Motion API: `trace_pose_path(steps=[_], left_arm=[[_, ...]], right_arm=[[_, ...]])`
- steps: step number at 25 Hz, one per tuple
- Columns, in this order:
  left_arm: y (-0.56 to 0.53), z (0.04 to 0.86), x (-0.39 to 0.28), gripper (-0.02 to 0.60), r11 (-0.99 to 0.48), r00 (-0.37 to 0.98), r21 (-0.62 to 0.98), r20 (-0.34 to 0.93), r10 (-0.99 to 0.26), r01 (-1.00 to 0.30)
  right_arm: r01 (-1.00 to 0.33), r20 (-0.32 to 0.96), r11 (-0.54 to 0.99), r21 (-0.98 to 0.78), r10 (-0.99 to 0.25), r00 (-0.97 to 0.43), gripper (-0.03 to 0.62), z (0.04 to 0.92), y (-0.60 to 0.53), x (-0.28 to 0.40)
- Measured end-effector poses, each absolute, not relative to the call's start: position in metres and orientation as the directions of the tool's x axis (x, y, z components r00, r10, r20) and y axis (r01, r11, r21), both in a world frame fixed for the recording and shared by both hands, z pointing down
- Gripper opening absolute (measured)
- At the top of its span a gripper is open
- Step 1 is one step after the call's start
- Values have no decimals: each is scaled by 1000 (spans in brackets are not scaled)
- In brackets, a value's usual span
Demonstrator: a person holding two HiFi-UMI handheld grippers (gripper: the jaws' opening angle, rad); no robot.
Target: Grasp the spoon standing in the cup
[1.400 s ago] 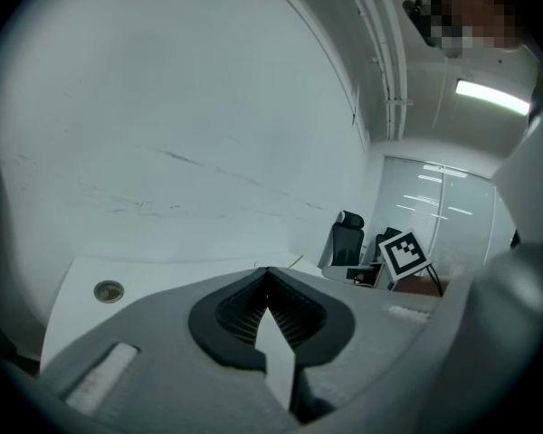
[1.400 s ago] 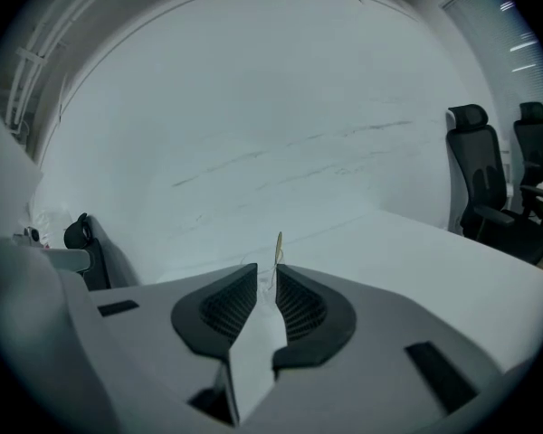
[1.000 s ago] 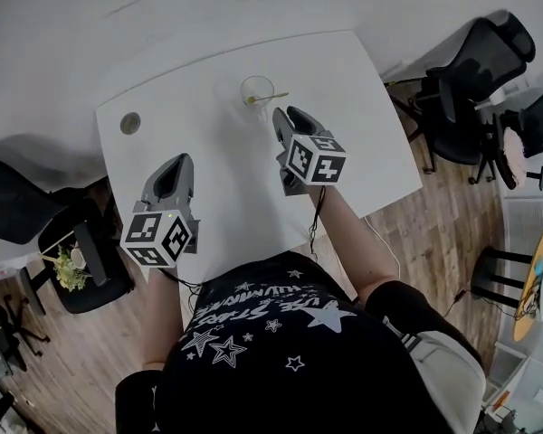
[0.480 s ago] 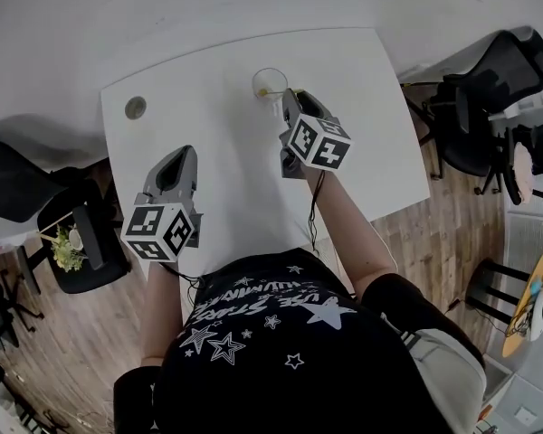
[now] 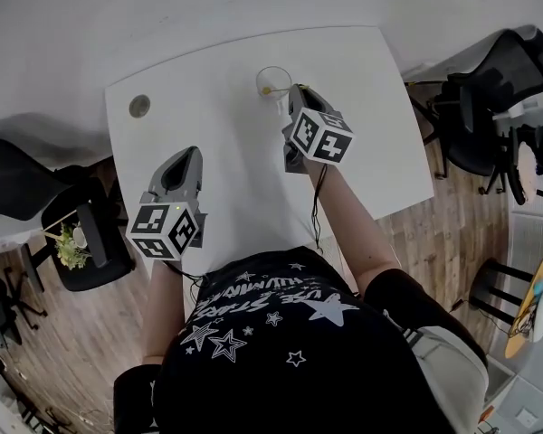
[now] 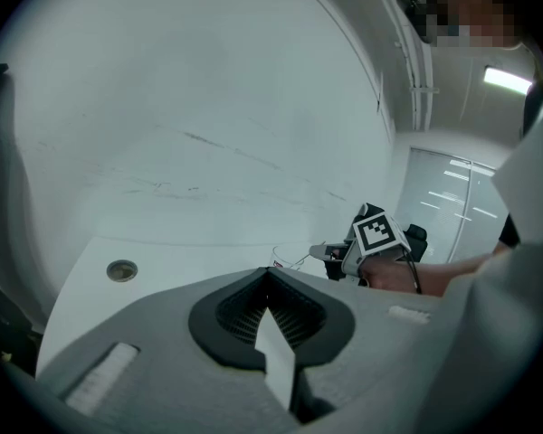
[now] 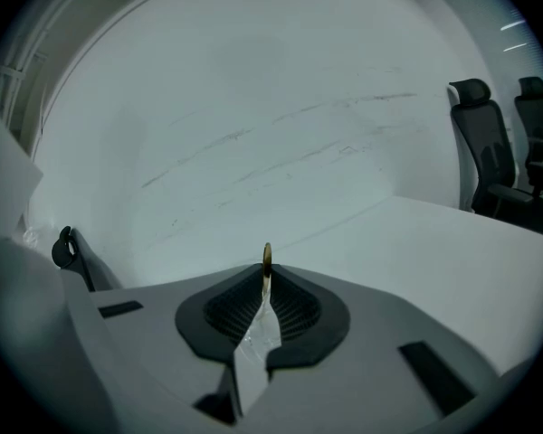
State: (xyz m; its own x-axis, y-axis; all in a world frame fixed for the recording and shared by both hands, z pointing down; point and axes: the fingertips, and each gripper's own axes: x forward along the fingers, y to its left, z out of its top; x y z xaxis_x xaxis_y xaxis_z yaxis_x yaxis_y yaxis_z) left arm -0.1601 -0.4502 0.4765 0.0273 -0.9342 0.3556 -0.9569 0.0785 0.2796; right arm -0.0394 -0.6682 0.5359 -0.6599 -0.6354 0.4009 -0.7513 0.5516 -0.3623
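Observation:
A clear glass cup stands near the far edge of the white table, with a thin gold spoon leaning in it. My right gripper is at the cup's right rim, and its jaws are closing on the spoon's handle. In the right gripper view the gold tip of the spoon sticks up from the seam between the jaws of the right gripper. My left gripper hovers over the table's near left, shut and empty. From the left gripper view the cup and right gripper show ahead.
A round cable grommet sits in the table's far left corner. Black office chairs stand to the right of the table on the wooden floor. A small plant is on the floor at the left.
My right gripper has moved forward to the cup and its jaws have come together on the spoon handle. The left gripper has stayed put.

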Motion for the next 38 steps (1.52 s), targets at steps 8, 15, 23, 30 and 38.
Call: trace_pose_path(steps=[8, 15, 23, 30, 38], left_arm=[[-441, 476, -163, 6, 76, 29, 278, 357, -934, -958], [-434, 481, -170, 6, 64, 45, 284, 360, -932, -957], [-424, 473, -176, 6, 21, 83, 289, 344, -935, -957], [-404, 464, -179, 6, -4, 103, 300, 315, -943, -954], [-374, 447, -180, 6, -35, 119, 282, 284, -951, -959]], right_arm=[[-758, 403, 545, -360, -641, -653, 18, 534, -668, -40], [-775, 378, 530, -344, -678, -631, 16, 526, -667, -36], [-797, 343, 497, -343, -724, -599, 15, 502, -655, -22], [-801, 286, 491, -342, -758, -586, 15, 470, -635, -15], [-802, 214, 485, -348, -792, -572, 15, 436, -599, -6]])
